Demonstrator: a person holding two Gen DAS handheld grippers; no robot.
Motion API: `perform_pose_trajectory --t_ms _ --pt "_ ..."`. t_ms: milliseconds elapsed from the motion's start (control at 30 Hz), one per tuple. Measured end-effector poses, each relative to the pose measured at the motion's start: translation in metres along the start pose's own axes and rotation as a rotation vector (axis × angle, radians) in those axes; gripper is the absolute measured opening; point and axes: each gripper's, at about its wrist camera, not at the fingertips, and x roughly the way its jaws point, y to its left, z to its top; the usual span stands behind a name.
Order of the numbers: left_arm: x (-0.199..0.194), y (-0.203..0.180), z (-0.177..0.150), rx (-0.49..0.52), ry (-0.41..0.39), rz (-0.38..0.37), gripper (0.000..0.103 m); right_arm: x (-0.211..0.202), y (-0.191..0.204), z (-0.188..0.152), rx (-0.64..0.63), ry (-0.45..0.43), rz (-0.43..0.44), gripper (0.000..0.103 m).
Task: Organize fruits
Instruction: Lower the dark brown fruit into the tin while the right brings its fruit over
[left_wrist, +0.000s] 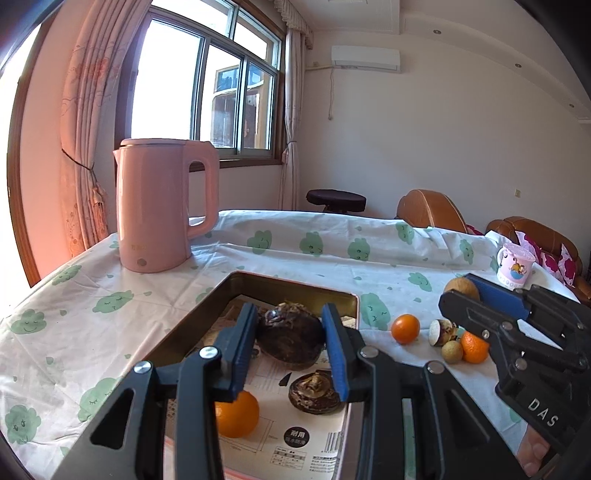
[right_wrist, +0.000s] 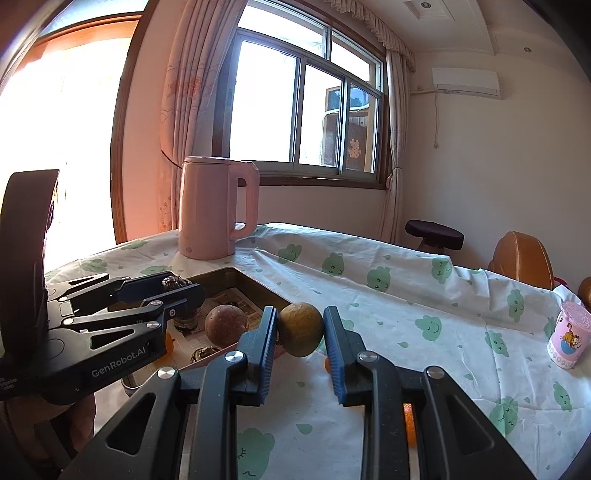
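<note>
Left gripper (left_wrist: 290, 334) jaws pinching rough brown taro (left_wrist: 290, 336) over metal tray (left_wrist: 207, 317); right gripper (right_wrist: 301, 330) jaws pinching round tan fruit (right_wrist: 300, 324).

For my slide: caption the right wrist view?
Right gripper holds a brown round fruit beside the tray.

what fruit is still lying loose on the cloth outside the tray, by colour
orange fruits: 2
small tan fruit: 1
brown piece with a white cut face: 1
total: 4
</note>
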Motion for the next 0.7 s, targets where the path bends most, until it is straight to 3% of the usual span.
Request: perform_pose_trajectory --t_ms 700 --pt "0.003 0.063 -0.003 -0.059 0.063 0.113 0.038 0.027 0.056 0.007 -0.073 0.025 0.103 0.027"
